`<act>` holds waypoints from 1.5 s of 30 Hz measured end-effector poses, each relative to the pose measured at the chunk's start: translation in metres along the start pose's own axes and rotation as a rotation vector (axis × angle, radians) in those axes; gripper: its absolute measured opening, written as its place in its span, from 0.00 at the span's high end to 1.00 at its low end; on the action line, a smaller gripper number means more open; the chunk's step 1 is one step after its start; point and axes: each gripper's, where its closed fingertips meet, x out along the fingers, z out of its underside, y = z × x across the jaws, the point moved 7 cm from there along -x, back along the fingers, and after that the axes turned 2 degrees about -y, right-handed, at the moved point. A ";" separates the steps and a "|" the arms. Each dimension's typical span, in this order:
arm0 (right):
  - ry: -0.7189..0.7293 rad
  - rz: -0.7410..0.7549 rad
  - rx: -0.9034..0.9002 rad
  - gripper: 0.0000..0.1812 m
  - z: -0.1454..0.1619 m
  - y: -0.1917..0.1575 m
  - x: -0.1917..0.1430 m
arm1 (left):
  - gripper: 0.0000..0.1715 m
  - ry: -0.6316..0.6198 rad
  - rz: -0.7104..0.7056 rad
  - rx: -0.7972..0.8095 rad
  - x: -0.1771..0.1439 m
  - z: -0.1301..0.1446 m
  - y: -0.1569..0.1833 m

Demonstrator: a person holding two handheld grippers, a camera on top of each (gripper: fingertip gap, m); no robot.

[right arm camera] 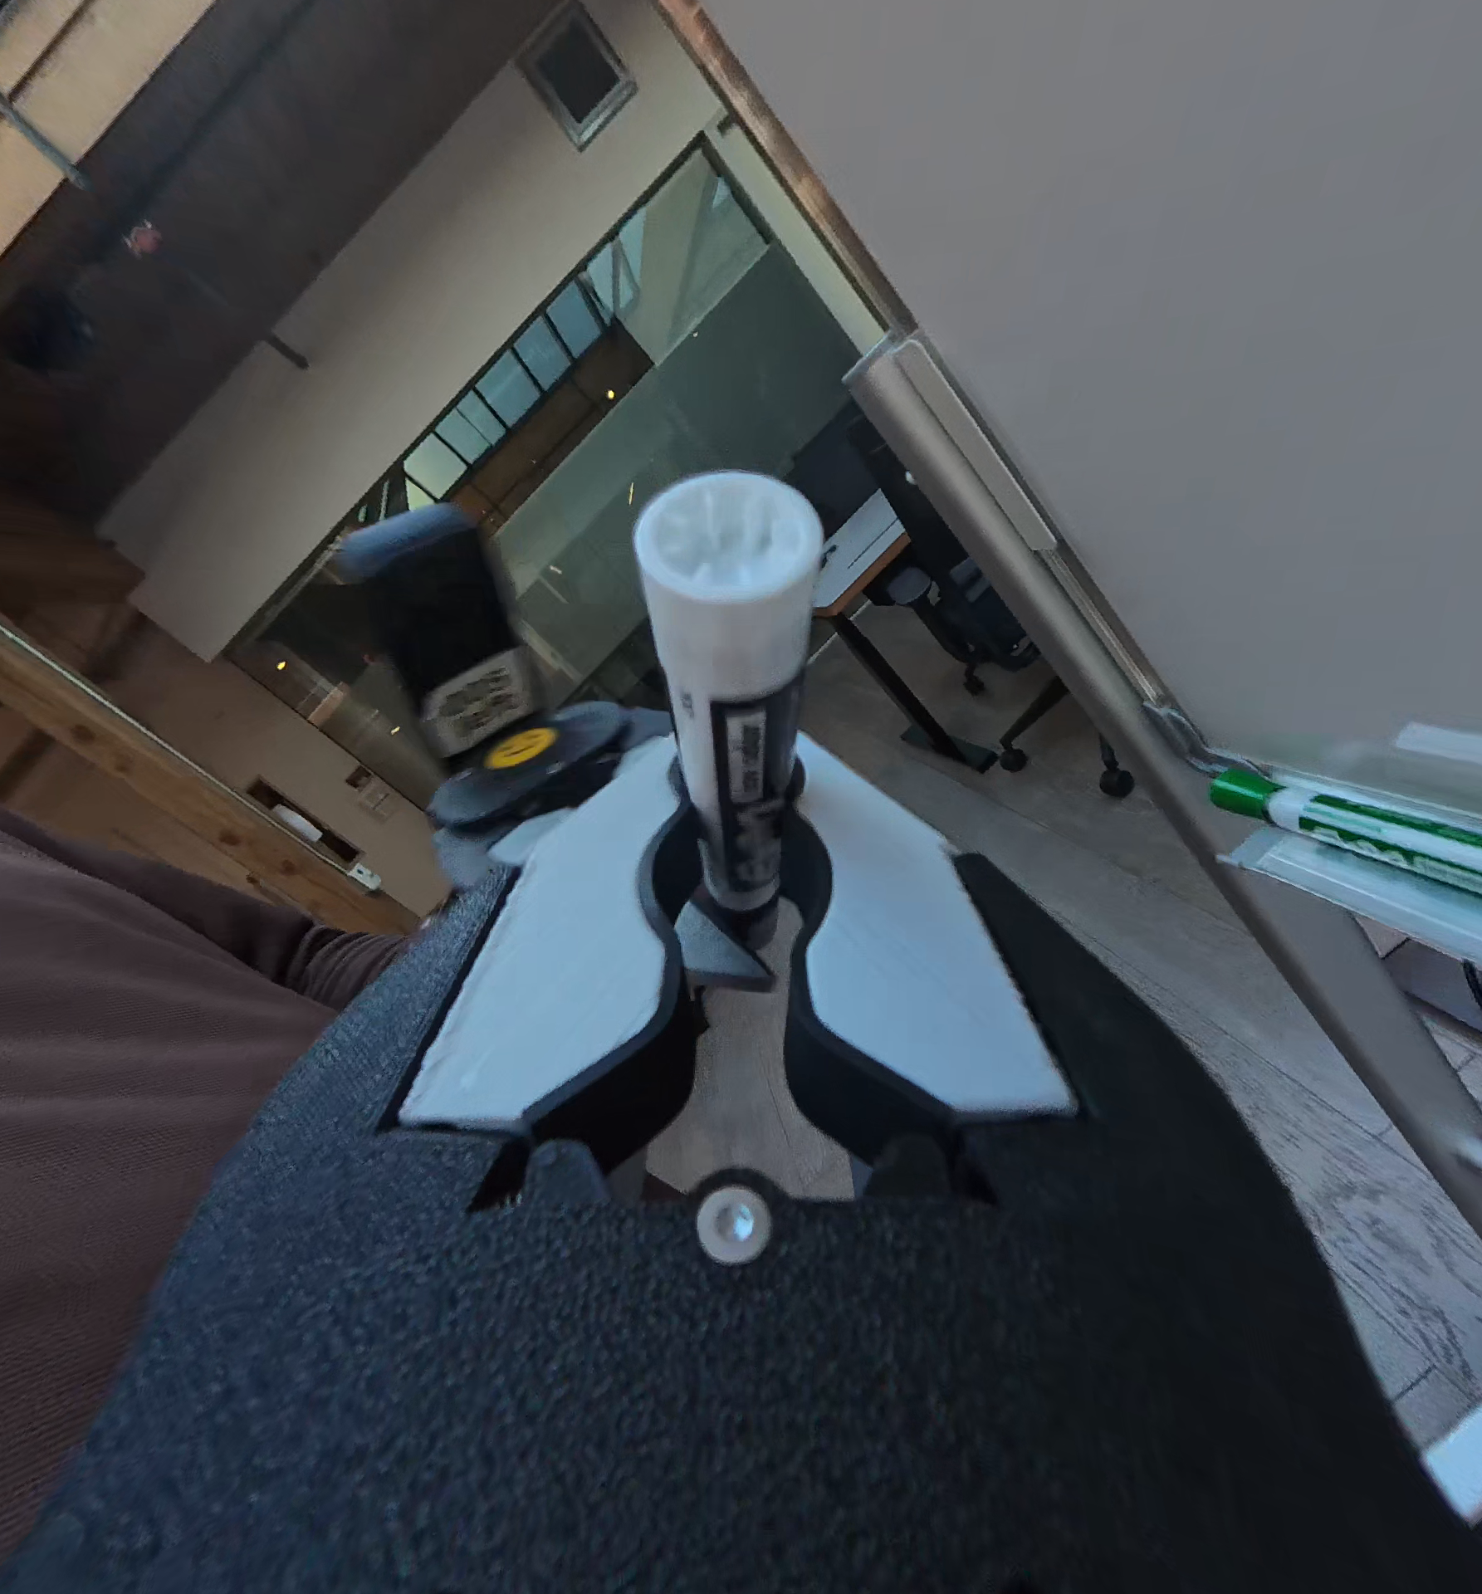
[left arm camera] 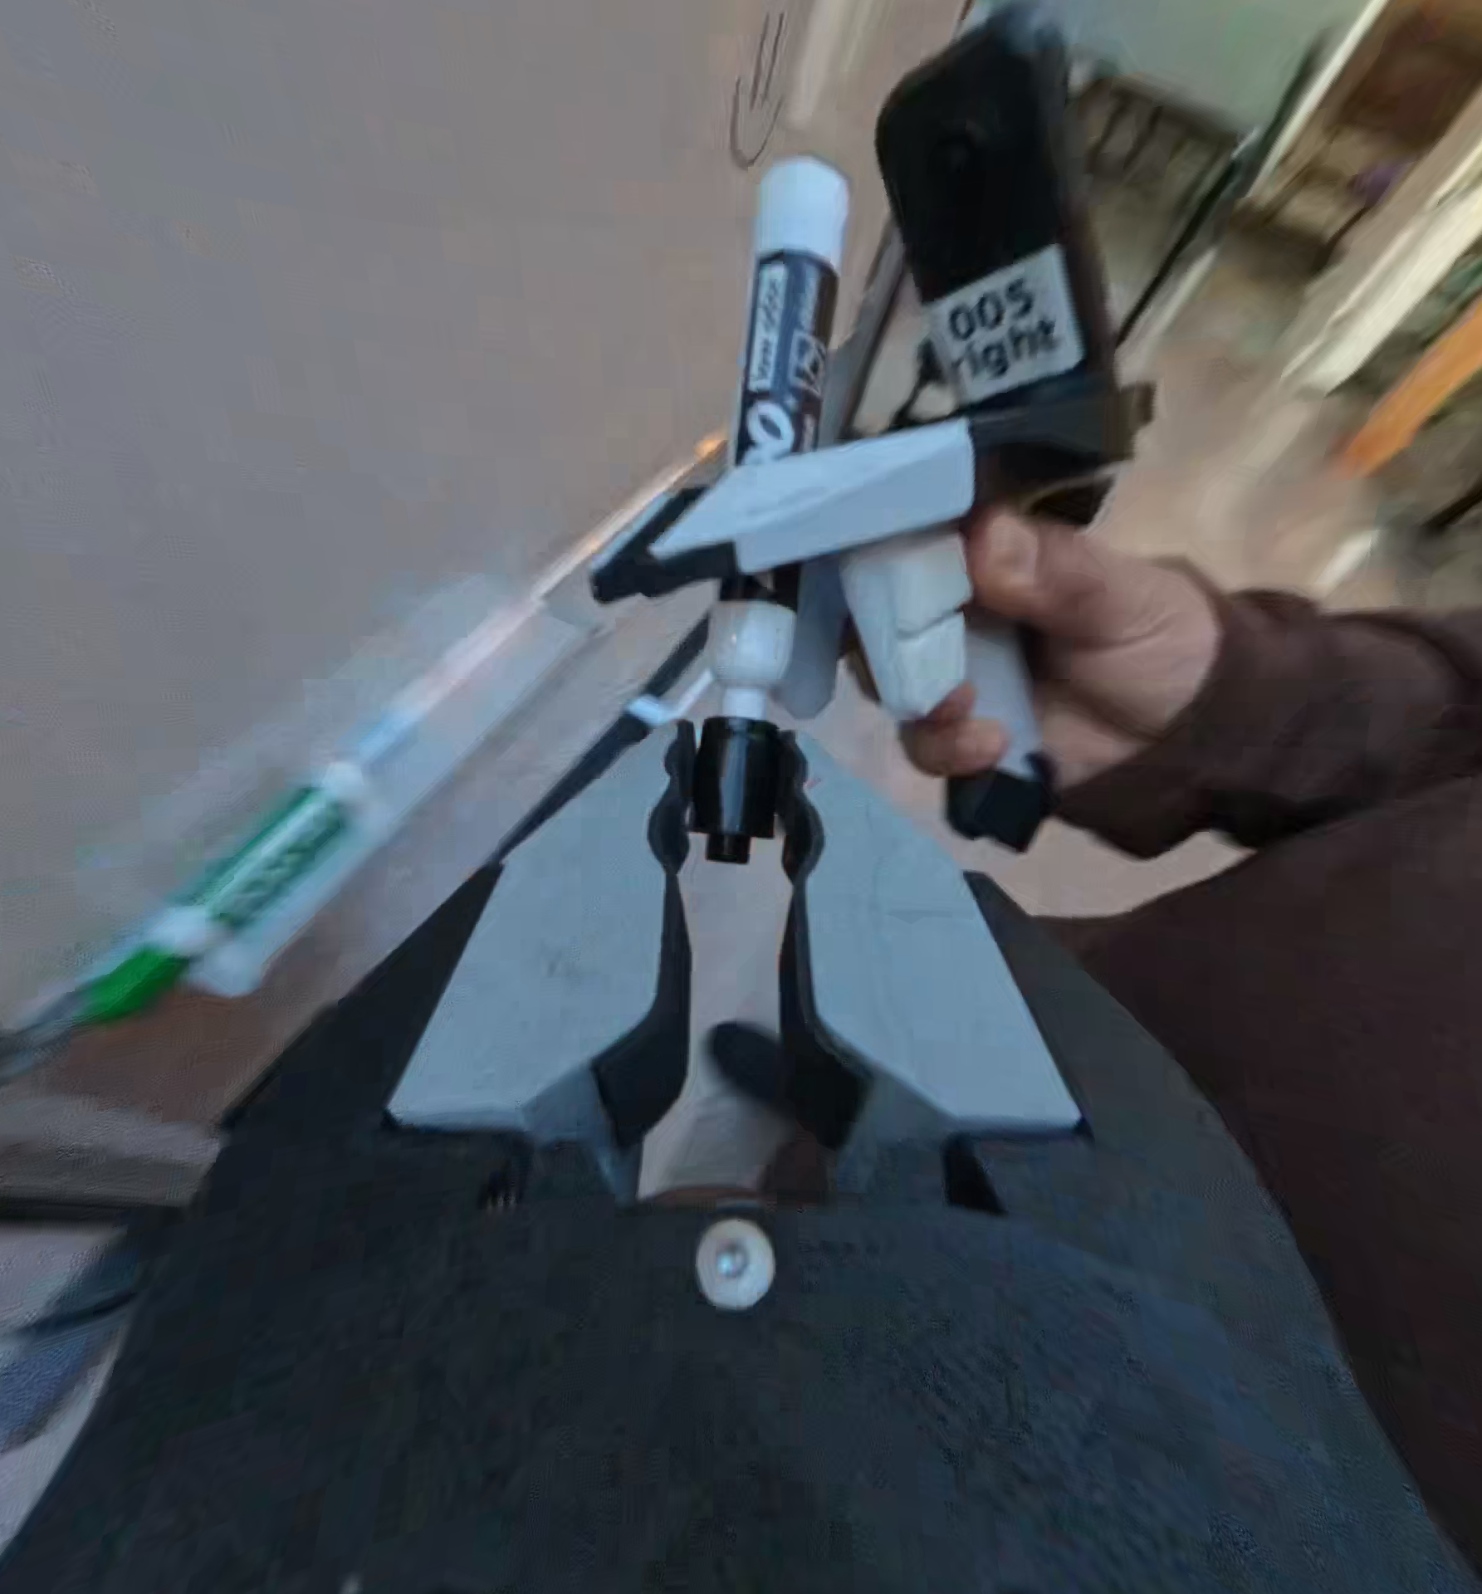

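Left wrist view: the left gripper (left arm camera: 733, 798) pinches a black cap (left arm camera: 733, 789) — just under the marker (left arm camera: 785, 379) the right gripper (left arm camera: 634, 561) squeezes.

White label (left arm camera: 1003, 332) on black camera housing bears print; marker labels (left arm camera: 778, 362) blurred, green marker (right arm camera: 1393, 841) too.

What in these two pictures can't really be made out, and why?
- Marker tip: in the left wrist view the black cap, clamped in the left hand-held gripper, covers or meets it; whether it is fully seated is unclear.
- Green marker: smeared by motion blur in the left view; cut by the edge in the right wrist view.
- Black marker lower end: hidden between the right hand-held gripper fingers.
- Whiteboard scribble: blurred.
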 end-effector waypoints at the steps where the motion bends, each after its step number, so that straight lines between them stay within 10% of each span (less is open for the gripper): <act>1: 0.095 0.021 0.025 0.95 -0.014 0.006 -0.012 | 0.91 -0.109 -0.249 0.309 0.001 0.003 0.005; 2: 0.185 0.034 0.039 0.95 -0.034 0.013 -0.030 | 0.91 -0.139 -0.316 0.481 0.002 0.011 0.016; 5: 0.175 0.085 -0.105 0.95 -0.071 0.016 -0.063 | 0.91 -0.104 0.070 0.005 0.003 0.047 0.024; 19: -0.406 0.248 -1.247 0.95 -0.005 -0.009 0.013 | 0.91 -0.132 -0.026 -0.099 -0.013 0.076 -0.027; 28: -0.099 -0.313 -0.161 0.95 -0.002 0.002 0.004 | 0.91 -0.054 0.095 -0.023 -0.038 0.028 -0.023; 31: -0.125 -0.333 -0.177 0.95 0.005 0.005 0.001 | 0.91 -0.009 0.203 -0.097 -0.029 0.016 -0.014; 36: -0.109 -0.184 -0.293 0.95 -0.018 0.017 -0.030 | 0.91 -0.150 -0.043 -0.015 0.002 0.006 -0.048; 41: -0.054 -0.044 -0.309 0.95 -0.032 0.031 -0.082 | 0.91 -0.476 -0.276 0.457 0.105 0.005 -0.089; 45: -0.017 0.048 -0.323 0.95 -0.019 0.034 -0.119 | 0.91 -0.537 -0.372 0.518 0.162 0.026 -0.112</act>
